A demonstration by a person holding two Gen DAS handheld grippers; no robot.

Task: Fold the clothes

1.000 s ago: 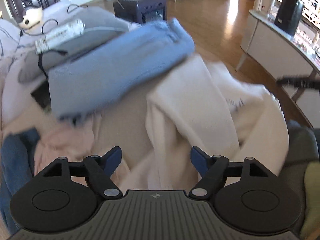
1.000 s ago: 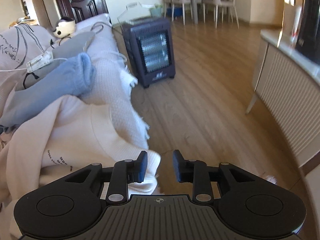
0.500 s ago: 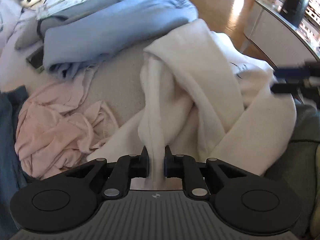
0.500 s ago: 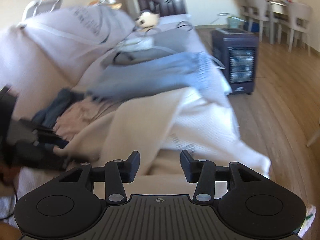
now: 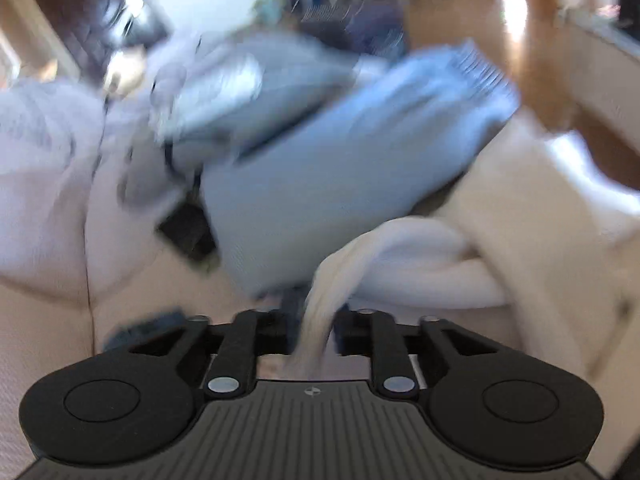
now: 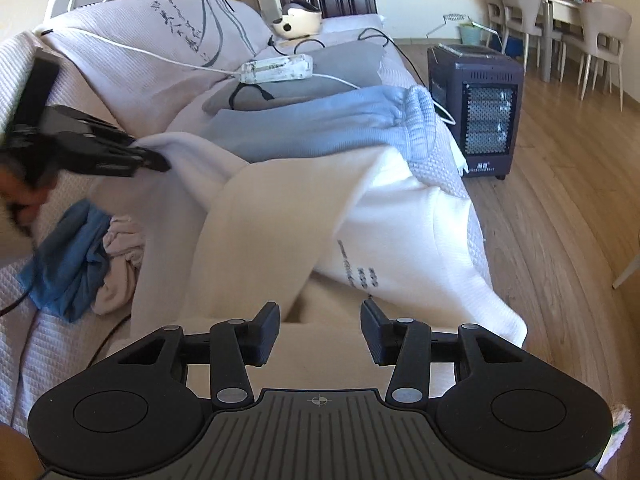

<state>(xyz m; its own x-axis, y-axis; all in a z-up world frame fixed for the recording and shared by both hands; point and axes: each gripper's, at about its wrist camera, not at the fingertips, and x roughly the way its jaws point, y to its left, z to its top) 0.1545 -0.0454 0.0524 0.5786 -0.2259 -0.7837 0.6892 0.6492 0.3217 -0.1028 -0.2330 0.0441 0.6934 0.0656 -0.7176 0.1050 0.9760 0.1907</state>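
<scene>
Behind the white garment (image 6: 280, 216) — blue sweatpants (image 6: 320, 124), a heater (image 6: 476, 108).

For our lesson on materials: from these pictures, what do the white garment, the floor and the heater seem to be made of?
White garment: soft matte knit, probably cotton; it drapes in thick folds.
Floor: wood or wood-look laminate, glossy; plank lines and grain show.
Heater: dark casing, metal or plastic, unclear which; its front looks like metal wire mesh.

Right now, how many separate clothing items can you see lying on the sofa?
4. A cream sweatshirt spread across the middle, a light blue garment behind it, and a darker blue piece beside a crumpled pink one at the left. More may lie underneath.
</scene>
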